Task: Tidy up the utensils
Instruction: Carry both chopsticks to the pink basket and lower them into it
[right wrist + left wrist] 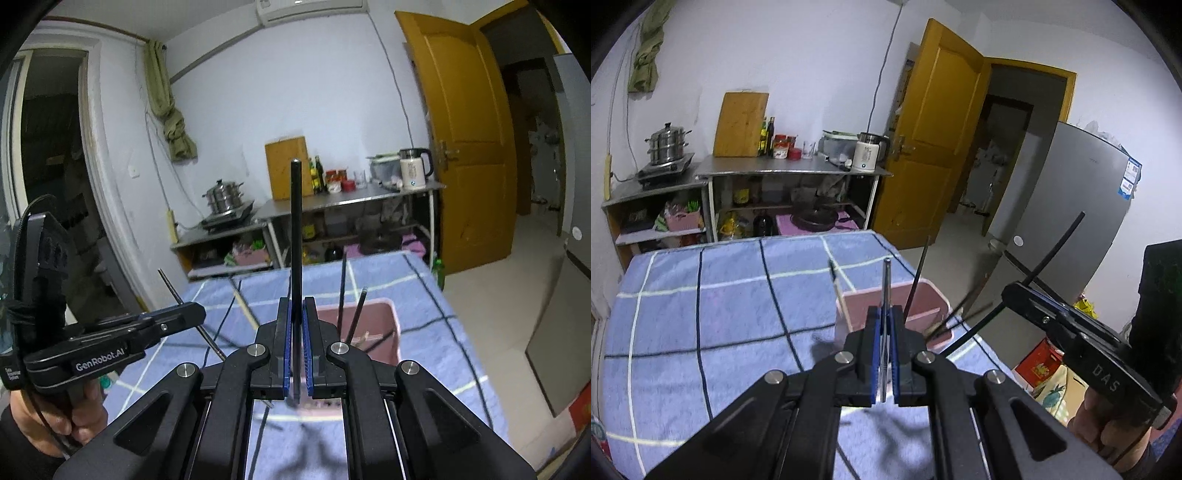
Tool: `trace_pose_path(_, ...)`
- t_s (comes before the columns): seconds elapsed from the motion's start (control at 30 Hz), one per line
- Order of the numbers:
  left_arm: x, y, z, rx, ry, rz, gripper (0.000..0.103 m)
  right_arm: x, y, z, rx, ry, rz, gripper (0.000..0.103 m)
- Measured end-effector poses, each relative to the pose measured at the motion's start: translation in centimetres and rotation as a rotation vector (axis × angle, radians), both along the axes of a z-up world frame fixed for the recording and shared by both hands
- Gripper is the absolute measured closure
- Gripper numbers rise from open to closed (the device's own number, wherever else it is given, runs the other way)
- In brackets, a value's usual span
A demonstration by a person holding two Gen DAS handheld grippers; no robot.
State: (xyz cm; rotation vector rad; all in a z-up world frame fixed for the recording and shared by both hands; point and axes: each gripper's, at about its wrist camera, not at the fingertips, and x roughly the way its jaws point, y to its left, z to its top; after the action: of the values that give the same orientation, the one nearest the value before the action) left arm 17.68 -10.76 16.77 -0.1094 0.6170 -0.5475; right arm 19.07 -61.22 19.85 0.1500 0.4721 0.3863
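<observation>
In the left wrist view my left gripper (885, 314) is shut on a silver metal chopstick (886, 280) that stands up between the blue pads. Just beyond it is a pink utensil box (923, 295) with several chopsticks leaning in it, one of them a black chopstick (919, 273). My right gripper (1015, 291) comes in from the right, shut on a long black chopstick (1056, 247). In the right wrist view my right gripper (296, 306) pinches that black chopstick (296, 221) upright, above the pink box (373, 321). At the left, my left gripper (195, 310) holds the metal chopstick (168, 284).
The box sits near the right edge of a table covered with a blue checked cloth (720, 295). Behind it, a steel shelf table (790, 170) carries a cutting board, bottles and a kettle (866, 155). A steamer pot (666, 144), an open orange door (942, 129) and a grey fridge (1071, 206) stand around.
</observation>
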Motion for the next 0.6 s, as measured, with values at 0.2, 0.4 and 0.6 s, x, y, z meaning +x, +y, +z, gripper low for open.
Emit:
trace_pose_path(0.2,2.0,-1.3,0.7,0.015,-0.024,0.001,0.098,2.0,-0.5,0.8,0.018,-0.019,-0.027,0.098)
trace_pose_path(0.4,3.5,-2.4,0.3,0.036,-0.043,0.014,0.098,3.7,-0.1,0.0,0.022,-0.018,-0.038,0.098)
trace_pose_path(0.6,4.8,-3.3,-1.2,0.048,-0.031,0.006,0.098,4.8,0.3,-1.5,0.012,-0.008,-0.054,0.098)
